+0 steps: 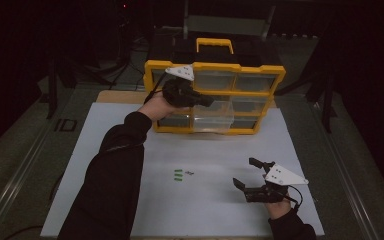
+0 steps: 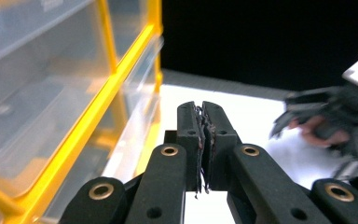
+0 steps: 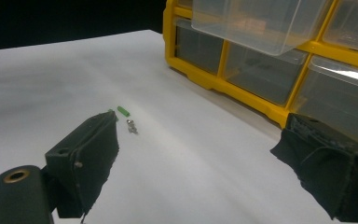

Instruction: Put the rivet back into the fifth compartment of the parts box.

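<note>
Yellow cabinet: a yellow-framed organiser (image 1: 215, 67) with clear drawers stands upright at the far side of the white counter (image 1: 130, 150), a yellow handle on top.
Open drawer: one clear drawer (image 1: 212, 117) in the middle column is pulled out toward the person; in the right claw view it juts out overhead (image 3: 256, 23).
Left claw: the left claw (image 1: 207, 101) is held level in front of the cabinet, its tip just at the left edge of the pulled-out drawer; whether it touches the drawer I cannot tell. In its own view (image 2: 201, 133) the two black jaws are pressed together with nothing between them, the cabinet's yellow frame and clear drawer fronts running close along its left.
Right claw: the right claw (image 1: 245, 175) hovers low over the near right part of the counter, well apart from the cabinet. Its jaws stand wide apart and hold nothing; in its own view (image 3: 196, 154) bare white counter lies between them.
Green pieces: a few small green parts (image 1: 178, 174) lie on the counter near the middle, between the two arms and in front of the cabinet; one shows ahead of the right claw's jaw (image 3: 122, 111).
Screw: a tiny metal part (image 1: 189, 173) lies just beside the green pieces on their right (image 3: 131, 125).
Surround: dark room behind.
</note>
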A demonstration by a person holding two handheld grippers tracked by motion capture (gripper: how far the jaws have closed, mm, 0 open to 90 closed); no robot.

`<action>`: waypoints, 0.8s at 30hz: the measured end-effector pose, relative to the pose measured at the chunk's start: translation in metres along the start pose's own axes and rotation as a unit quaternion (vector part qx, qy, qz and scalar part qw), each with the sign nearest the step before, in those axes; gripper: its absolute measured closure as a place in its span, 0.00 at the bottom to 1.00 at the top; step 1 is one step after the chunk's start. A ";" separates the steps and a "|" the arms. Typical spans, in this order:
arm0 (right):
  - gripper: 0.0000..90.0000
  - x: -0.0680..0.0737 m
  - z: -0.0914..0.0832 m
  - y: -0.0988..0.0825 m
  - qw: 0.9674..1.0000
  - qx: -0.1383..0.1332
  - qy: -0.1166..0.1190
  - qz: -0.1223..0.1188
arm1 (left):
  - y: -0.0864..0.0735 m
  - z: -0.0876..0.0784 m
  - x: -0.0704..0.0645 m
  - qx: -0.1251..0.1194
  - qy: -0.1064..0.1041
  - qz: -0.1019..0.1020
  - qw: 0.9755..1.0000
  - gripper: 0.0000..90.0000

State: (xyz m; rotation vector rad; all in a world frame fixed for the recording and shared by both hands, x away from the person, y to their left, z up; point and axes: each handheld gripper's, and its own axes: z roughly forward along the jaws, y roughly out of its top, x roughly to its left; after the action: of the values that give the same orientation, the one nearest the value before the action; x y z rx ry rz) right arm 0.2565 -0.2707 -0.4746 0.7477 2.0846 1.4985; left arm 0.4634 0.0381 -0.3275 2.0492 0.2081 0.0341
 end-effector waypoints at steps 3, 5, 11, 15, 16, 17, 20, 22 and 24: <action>0.13 0.000 0.000 0.000 1.000 -0.001 0.001 -0.001 | -0.002 0.007 0.003 0.017 0.006 -0.002 1.000 0.95; 0.13 0.000 0.001 -0.001 1.000 -0.001 0.002 0.001 | -0.003 0.010 0.004 0.026 0.013 -0.006 1.000 0.94; 0.13 0.000 0.001 -0.001 1.000 0.004 0.003 0.002 | -0.001 0.012 0.004 0.028 0.027 -0.016 0.999 0.56; 0.13 0.000 0.001 -0.001 1.000 0.004 0.002 0.002 | 0.000 0.010 0.001 0.027 0.028 -0.023 0.999 0.28; 0.13 0.000 0.001 -0.001 1.000 0.004 0.002 0.002 | 0.000 0.010 0.001 0.027 0.028 -0.023 0.999 0.24; 0.13 0.000 0.001 -0.001 1.000 0.004 0.002 0.003 | 0.001 0.008 -0.001 0.022 0.023 -0.026 0.999 0.14; 0.13 0.000 0.001 -0.001 1.000 0.004 0.003 0.002 | 0.002 0.003 -0.005 0.013 0.012 -0.028 0.999 0.04; 0.12 0.001 0.000 0.000 1.000 0.004 0.002 0.000 | 0.000 0.000 -0.008 0.013 0.013 -0.026 0.999 0.00; 0.13 0.001 0.000 0.000 1.000 0.004 0.002 0.001 | -0.002 -0.003 -0.010 0.014 0.012 -0.025 1.000 0.00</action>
State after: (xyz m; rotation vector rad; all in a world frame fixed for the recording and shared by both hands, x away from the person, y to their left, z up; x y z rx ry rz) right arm 0.2560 -0.2700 -0.4750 0.7516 2.0935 1.4956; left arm 0.4531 0.0398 -0.3275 2.0712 0.2767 0.0244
